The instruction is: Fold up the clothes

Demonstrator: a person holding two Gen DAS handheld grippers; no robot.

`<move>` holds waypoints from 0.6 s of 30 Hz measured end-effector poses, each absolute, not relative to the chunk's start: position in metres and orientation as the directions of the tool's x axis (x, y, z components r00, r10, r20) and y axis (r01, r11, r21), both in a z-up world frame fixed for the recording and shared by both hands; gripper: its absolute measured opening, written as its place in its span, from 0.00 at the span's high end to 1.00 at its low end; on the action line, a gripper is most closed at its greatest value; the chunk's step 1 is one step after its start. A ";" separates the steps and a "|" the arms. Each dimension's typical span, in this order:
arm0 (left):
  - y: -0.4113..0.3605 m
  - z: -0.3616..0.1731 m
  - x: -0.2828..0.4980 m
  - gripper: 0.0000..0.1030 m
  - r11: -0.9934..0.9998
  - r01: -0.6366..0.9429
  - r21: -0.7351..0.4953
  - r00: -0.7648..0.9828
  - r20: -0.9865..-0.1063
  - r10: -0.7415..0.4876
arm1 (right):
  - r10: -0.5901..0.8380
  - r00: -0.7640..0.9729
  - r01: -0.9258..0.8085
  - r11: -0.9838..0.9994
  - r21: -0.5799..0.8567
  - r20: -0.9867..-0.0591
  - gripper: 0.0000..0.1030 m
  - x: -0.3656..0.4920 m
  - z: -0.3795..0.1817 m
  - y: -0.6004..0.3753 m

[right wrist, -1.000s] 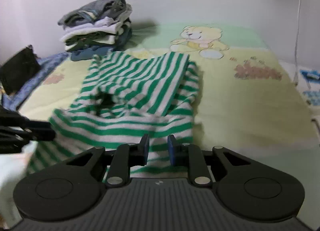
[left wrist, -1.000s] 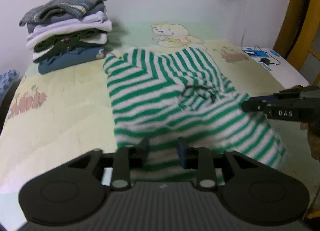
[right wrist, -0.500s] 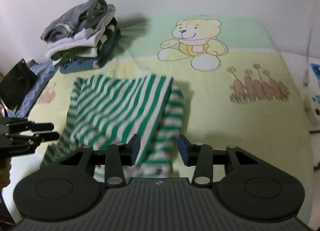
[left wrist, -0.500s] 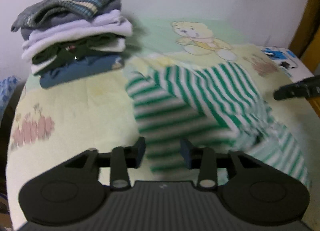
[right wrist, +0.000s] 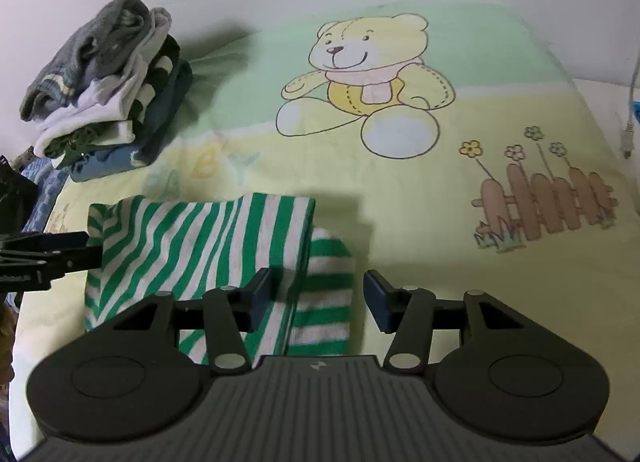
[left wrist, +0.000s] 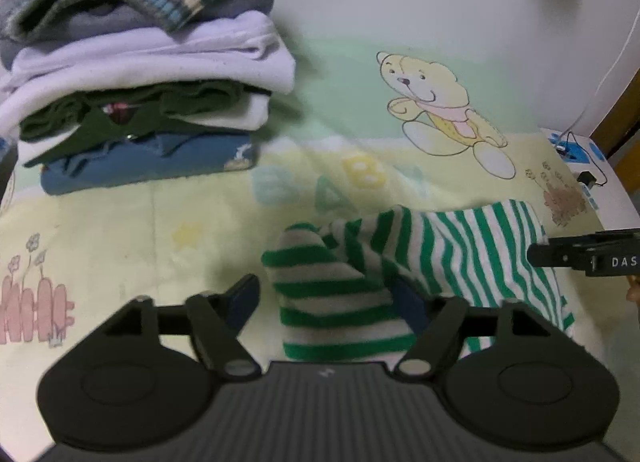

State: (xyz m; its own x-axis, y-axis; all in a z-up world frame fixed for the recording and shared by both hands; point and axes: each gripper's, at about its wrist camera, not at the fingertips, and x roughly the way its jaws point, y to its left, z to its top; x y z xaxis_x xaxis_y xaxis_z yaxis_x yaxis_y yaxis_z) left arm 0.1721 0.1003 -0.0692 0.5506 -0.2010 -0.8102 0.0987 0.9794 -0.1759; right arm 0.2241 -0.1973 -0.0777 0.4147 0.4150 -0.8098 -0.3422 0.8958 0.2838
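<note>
A green-and-white striped garment [left wrist: 460, 246] [right wrist: 192, 246] lies folded on a pale blanket with a teddy bear print [left wrist: 432, 110] [right wrist: 360, 82]. My left gripper [left wrist: 326, 298] hovers over the garment's left end. Its jaws are opening, the cloth lies between them and the pads do not press on it. My right gripper [right wrist: 319, 292] stands over the right end, jaws also opening, with cloth under the gap and nothing held. Each gripper also shows in the other's view: the left gripper [right wrist: 52, 250] and the right gripper [left wrist: 580, 254] at the garment's edges.
A stack of folded clothes [left wrist: 140, 82] [right wrist: 108, 90] sits at the back left against the white wall. A cable and blue items [left wrist: 576, 150] lie at the bed's right edge. A blue patterned cloth [right wrist: 44, 190] lies at the left edge.
Both grippers carried the garment's near edge away from me over the rest, folding it shorter. Their jaws, shut on the cloth before, have spread and let it go.
</note>
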 end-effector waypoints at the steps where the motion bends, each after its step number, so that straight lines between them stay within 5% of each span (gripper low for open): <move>1: 0.101 -0.071 0.175 0.23 0.980 0.093 -0.175 0.546 -0.814 -0.197 | 0.416 0.410 -0.347 0.894 0.283 -0.812 0.48 0.226 -0.079 -0.195; 10: 0.109 -0.089 0.192 0.20 0.967 0.064 -0.247 0.508 -0.826 -0.245 | 0.447 0.385 -0.403 0.868 0.288 -0.807 0.47 0.231 -0.088 -0.182; 13: 0.099 -0.091 0.192 0.23 0.977 0.095 -0.191 0.520 -0.827 -0.212 | 0.458 0.374 -0.422 0.858 0.292 -0.807 0.61 0.231 -0.088 -0.179; 18: 0.090 -0.093 0.195 0.24 0.983 0.106 -0.151 0.515 -0.837 -0.184 | 0.445 0.349 -0.464 0.846 0.261 -0.825 0.65 0.233 -0.085 -0.174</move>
